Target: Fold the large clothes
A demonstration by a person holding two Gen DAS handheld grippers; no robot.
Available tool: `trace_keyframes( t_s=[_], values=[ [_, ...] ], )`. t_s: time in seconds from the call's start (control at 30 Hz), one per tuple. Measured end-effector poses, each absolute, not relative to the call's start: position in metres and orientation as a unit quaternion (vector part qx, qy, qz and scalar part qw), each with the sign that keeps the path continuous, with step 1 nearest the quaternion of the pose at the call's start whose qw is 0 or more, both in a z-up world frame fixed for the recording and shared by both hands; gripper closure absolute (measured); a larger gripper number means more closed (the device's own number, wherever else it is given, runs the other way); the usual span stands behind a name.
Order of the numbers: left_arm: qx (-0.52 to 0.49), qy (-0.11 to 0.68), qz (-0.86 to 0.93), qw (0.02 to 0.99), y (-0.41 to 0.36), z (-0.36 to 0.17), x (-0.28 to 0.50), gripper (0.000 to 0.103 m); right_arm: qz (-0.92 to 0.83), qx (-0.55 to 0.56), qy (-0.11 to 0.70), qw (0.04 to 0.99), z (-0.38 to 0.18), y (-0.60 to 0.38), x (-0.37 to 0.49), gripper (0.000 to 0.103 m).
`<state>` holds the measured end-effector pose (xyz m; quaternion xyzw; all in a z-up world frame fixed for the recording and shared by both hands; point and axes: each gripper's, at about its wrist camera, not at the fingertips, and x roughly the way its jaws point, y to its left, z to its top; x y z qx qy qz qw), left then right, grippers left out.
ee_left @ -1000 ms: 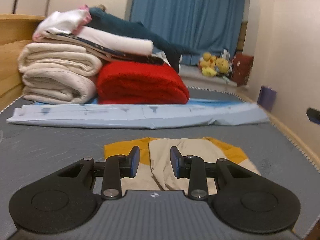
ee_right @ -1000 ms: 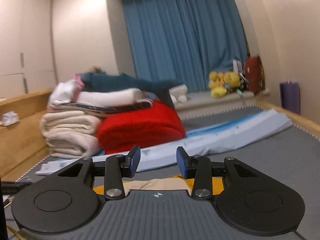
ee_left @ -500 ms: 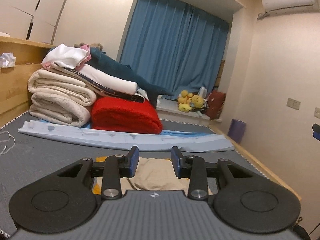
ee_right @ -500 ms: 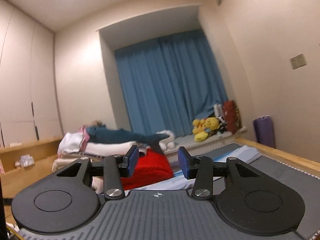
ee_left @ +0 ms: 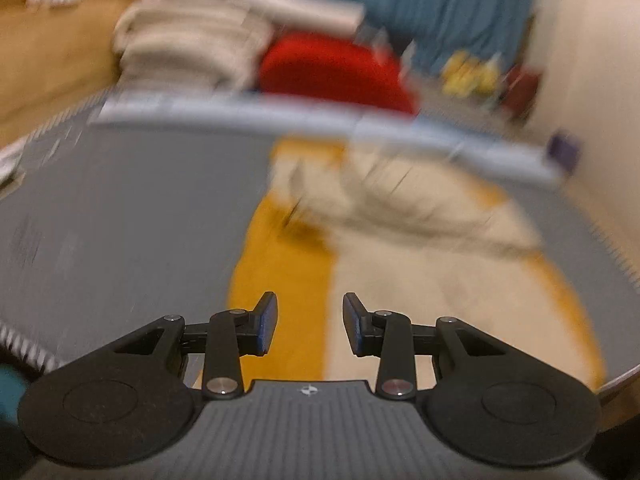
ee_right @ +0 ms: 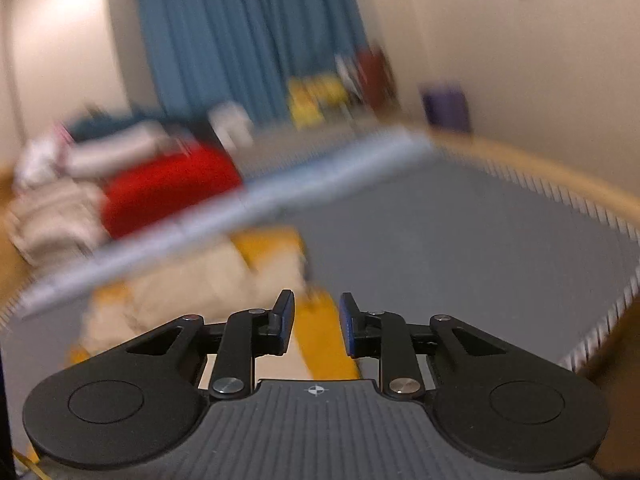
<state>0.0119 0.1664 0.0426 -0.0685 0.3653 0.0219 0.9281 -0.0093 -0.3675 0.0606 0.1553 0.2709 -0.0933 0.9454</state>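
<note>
Both views are smeared by motion; only coarse shapes are legible.

Garment: beige body with mustard-yellow side panels, lying partly folded on the grey mattress. In the left wrist view it fills the centre and lower right of the frame, its long axis running from the bottom edge up toward the pale blue folded sheet across the upper middle. Whether the near hem lies flat or bunched cannot be told through the blur.

Left gripper: jaws parted, nothing between the pads. The yellow-to-beige seam of the garment sits directly below and ahead of the gap.

Right gripper: jaws have just been closing and stand narrower than the left pair, but daylight shows between the pads and no cloth is caught. The garment lies to centre-left of this frame; only its yellow right edge strip passes under the gap, with bare mattress to the right.

Judgement: each gripper is near its own side of the garment's near end, left over the body, right at the edge. Next move likely calls for pinching that near edge on both sides and carrying it along the long axis, away from the cameras.

Background: stacked blankets, including a red one, upper centre.
</note>
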Motion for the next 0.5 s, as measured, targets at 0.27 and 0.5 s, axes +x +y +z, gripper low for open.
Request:
trace_keyframes(
  t_s=[0.27, 0.5],
  values=[
    [-0.146, 0.48, 0.103, 0.859, 0.231, -0.016, 0.054, 0.063, -0.129, 0.173, 0.459, 0.862, -0.051, -0.367, 0.063, 0.077],
    [-0.109, 0.53, 0.117, 0.833, 0.234, -0.044, 0.071, 0.052, -0.141, 0.183, 0.512, 0.827, -0.093, -0.367, 0.075, 0.061]
  ],
)
